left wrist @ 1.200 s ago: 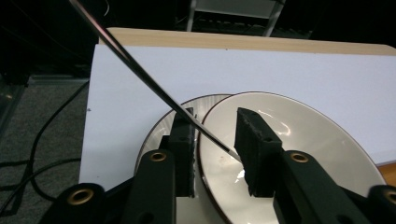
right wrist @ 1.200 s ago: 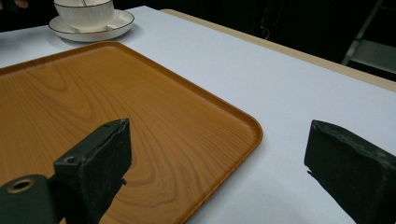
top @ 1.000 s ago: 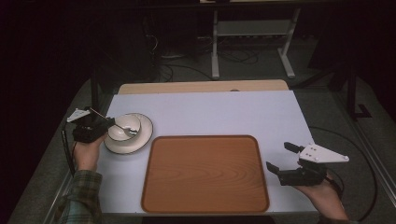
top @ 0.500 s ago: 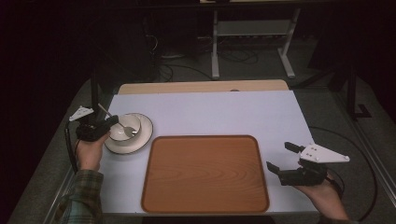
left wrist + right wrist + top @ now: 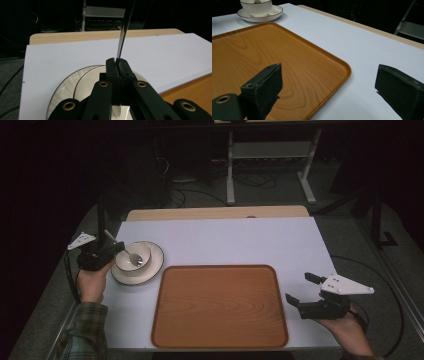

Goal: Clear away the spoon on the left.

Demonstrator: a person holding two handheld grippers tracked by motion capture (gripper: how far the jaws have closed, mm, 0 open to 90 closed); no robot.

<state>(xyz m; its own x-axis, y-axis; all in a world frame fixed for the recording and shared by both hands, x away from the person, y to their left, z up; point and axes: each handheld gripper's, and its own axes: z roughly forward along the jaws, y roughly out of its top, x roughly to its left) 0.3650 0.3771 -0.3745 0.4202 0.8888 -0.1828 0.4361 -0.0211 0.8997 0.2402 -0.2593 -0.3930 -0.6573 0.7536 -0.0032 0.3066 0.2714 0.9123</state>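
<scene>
Now the left tool (image 5: 116, 249) is closed tight on the handle of a spoon (image 5: 124, 32), its jaws having just finished closing, and the handle rises steeply from between the pads. The spoon's head sits in a white bowl (image 5: 133, 257) that rests on a white plate (image 5: 150, 267), at about nine o'clock on the table (image 5: 225, 240). The person's left hand (image 5: 91, 282) holds this tool from the table's left edge.

Just beside the plate, toward four o'clock from it, lies a wooden tray (image 5: 219, 306) that takes up the near middle of the table; the plate's rim comes close to the tray's far left corner. The right tool (image 5: 300, 290) hovers at about four o'clock, just off the tray's right edge, its jaws wide apart with nothing between them.

White sheeting covers the table, with a strip of bare wood showing along the far edge. Beyond it the room is dark, with a metal rack (image 5: 270, 160) and cables on the floor at twelve o'clock.

The far half of the table, from ten round to two o'clock, is open white surface. The tray's front edge runs close to the table's near edge.
</scene>
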